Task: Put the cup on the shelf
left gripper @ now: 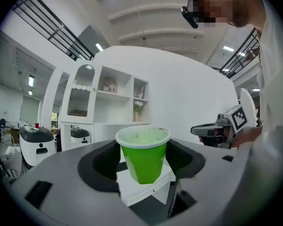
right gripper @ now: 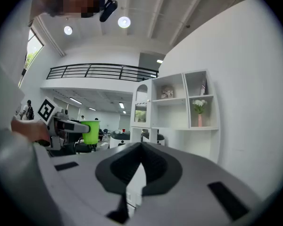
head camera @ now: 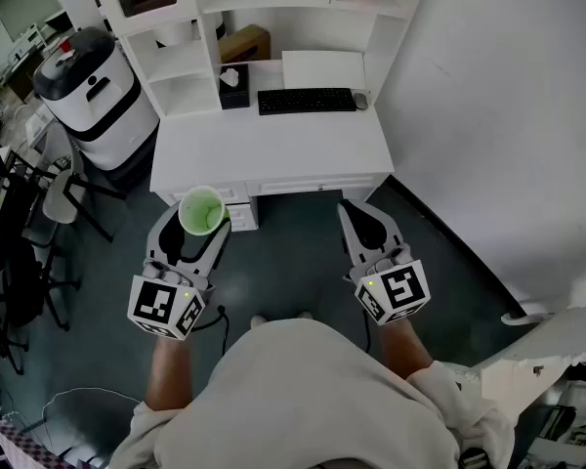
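The left gripper [left gripper: 144,163] has its jaws spread wide and pressed against the two sides of a green cup [left gripper: 144,155], which stands upright with its mouth up (white rim, green wall). In the head view this left gripper [head camera: 195,223] is held level at the left, and the cup [head camera: 202,210] hangs above the dark floor [head camera: 293,262], just at the near edge of a white desk [head camera: 273,149].

The right gripper [right gripper: 140,150] carries nothing: its jaws are pressed together, with the tips meeting. In the head view it [head camera: 356,215] is level at the right, near the desk's front and well apart from the left gripper.

On the desk, farther off, a black keyboard [head camera: 306,100] lies with a mouse [head camera: 360,100] just beside its right end. At the far side of the desk rises a white shelf unit [head camera: 176,66] with open compartments, well apart from the cup. From the right gripper view one of its right-hand compartments holds a pink vase [right gripper: 199,119] with pale flowers. Left of the desk, on the floor, stands a rounded white machine [head camera: 88,86] with a black top.
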Action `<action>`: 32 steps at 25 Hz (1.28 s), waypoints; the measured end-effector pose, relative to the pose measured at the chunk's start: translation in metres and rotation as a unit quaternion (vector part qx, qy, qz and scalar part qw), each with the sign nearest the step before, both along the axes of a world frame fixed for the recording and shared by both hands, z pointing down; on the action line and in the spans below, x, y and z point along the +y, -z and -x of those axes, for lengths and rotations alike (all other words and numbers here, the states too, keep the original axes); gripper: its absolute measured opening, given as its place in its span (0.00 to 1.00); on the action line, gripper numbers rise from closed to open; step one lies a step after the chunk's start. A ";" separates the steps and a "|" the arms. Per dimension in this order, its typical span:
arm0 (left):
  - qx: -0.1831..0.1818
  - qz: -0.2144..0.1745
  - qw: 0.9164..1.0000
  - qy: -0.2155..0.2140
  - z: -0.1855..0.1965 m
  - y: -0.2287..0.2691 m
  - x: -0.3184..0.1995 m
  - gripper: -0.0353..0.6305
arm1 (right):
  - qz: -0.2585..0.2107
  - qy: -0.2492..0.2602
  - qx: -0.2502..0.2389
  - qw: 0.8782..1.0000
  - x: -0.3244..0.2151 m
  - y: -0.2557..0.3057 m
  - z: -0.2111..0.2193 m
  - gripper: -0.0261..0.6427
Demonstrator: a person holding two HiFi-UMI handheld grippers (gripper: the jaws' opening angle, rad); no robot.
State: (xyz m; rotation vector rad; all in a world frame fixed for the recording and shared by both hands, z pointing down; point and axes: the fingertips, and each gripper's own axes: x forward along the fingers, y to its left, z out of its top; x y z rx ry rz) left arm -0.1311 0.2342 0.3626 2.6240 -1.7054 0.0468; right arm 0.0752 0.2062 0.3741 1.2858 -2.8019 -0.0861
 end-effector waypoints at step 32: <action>-0.021 0.029 0.999 0.032 -0.047 -0.019 -0.016 0.50 | 0.020 0.041 -0.009 0.999 -0.013 -0.025 -0.053 0.05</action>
